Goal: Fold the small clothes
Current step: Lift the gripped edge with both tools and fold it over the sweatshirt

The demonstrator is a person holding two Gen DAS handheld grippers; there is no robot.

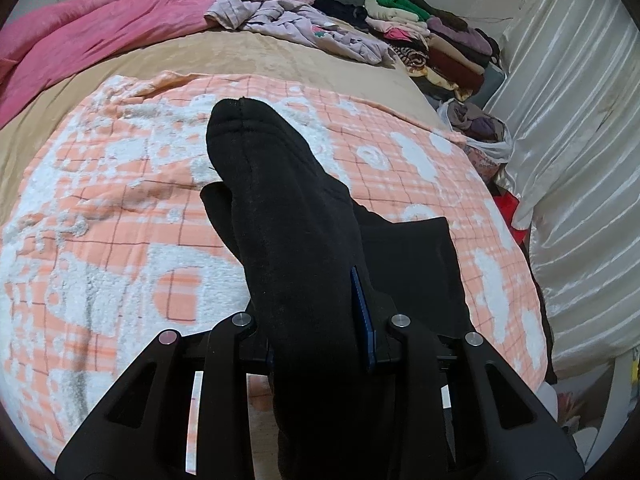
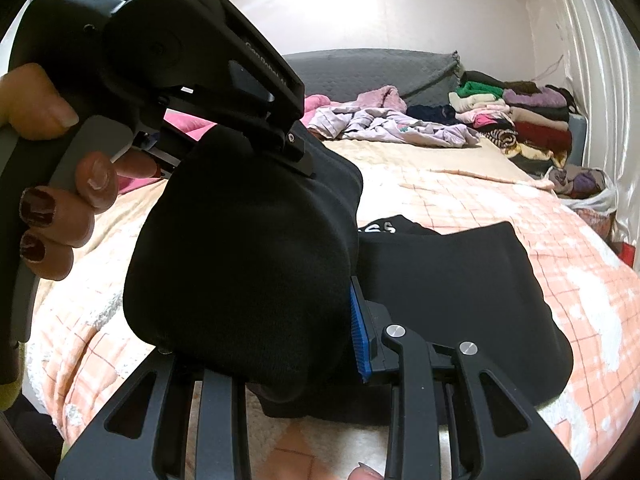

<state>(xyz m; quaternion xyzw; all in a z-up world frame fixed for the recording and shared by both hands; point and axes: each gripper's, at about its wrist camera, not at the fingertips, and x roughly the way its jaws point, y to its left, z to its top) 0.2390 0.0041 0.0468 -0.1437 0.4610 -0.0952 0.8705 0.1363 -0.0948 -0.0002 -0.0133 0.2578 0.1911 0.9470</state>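
A black sock (image 1: 280, 208) is held lengthwise between the two grippers above the orange checked towel (image 1: 120, 240). My left gripper (image 1: 320, 320) is shut on one end of the sock; its blue pad (image 1: 362, 312) shows at the right. My right gripper (image 2: 256, 320) is shut on the other end of the sock (image 2: 240, 260), with its blue pad (image 2: 359, 332) showing. The left gripper's body (image 2: 180, 60) fills the upper left of the right wrist view, held by a hand. A black folded garment (image 2: 460, 288) lies on the towel beneath; it also shows in the left wrist view (image 1: 416, 272).
A pink quilt (image 1: 100, 28) lies at the bed's far left. Loose lilac clothes (image 1: 304, 24) lie at the back. A stack of folded clothes (image 2: 520, 120) stands at the far right corner. A white bag of clothes (image 2: 580, 184) sits by the white curtain (image 1: 568, 140).
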